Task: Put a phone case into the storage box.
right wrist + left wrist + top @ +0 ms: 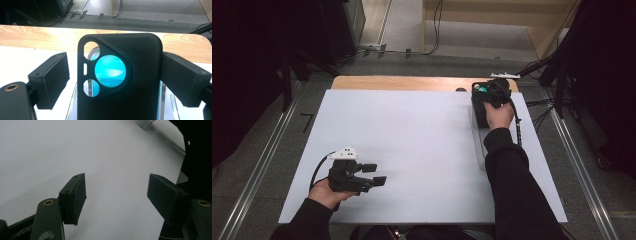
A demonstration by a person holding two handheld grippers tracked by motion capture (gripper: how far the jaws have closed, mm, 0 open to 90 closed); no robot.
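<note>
The right gripper (490, 93) was up at the far right corner of the white table (412, 140), and between its jaws stood a black phone case (120, 82), upright, its back toward the gripper's own camera. In the right gripper view the case showed a rounded three-cornered camera cutout: two small round holes, a slim slot, and one large round opening filled with bright turquoise (what that turquoise surface was, I could not tell). The right-hand jaw sat against the case's edge; the left-hand jaw stood clear of it with a visible gap, so the fingers were not clamped on the case.

The case stood in a clear plastic holder (167, 100), whose transparent walls rose on either side of its lower half. From the high view the holder ran as a long pale strip toward the person along the right side of the table, and the case occupied its far end. Whether anything else lay in it could not be made out.

Down at the near left, the left gripper (374, 176) rested level over the table, jaws spread wide, nothing between them. Its own view showed bare white surface between the two pads (77, 197). Beyond the table's far edge ran a strip of wooden board (37, 37).
</note>
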